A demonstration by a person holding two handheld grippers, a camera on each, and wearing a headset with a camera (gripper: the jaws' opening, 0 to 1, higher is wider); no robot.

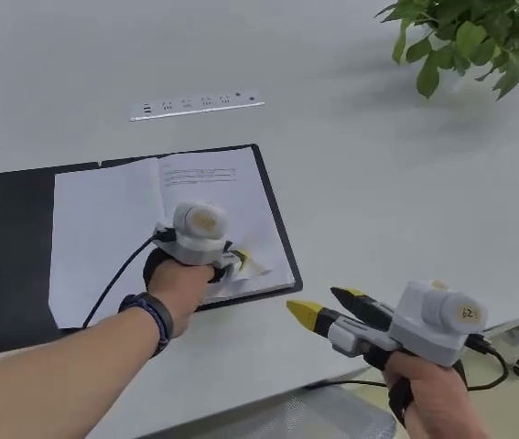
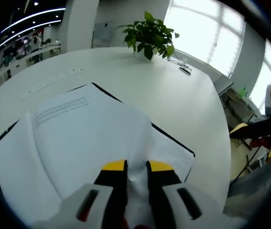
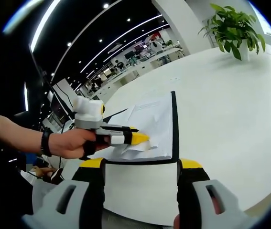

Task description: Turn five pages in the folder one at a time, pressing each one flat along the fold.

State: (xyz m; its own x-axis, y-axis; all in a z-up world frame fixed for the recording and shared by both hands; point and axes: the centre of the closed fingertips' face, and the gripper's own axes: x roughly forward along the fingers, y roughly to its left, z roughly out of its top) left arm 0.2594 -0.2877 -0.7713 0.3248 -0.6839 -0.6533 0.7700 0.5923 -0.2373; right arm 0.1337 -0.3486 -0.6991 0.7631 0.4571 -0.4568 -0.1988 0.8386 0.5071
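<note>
Open black folder, right-hand page gathered at its lower corner.
The folder is laid flat and open on the white table, its dark inner cover exposed at the left and white sheets spread across the rest. Printed lines are seen at the head of the right-hand page. Its lower outer corner is raised and creased, pinched between the jaws of the left gripper; another sheet appears to lie flat beneath it.

Black folder, white pages, white table, green plant, yellow-tipped left hand-held gripper
</note>
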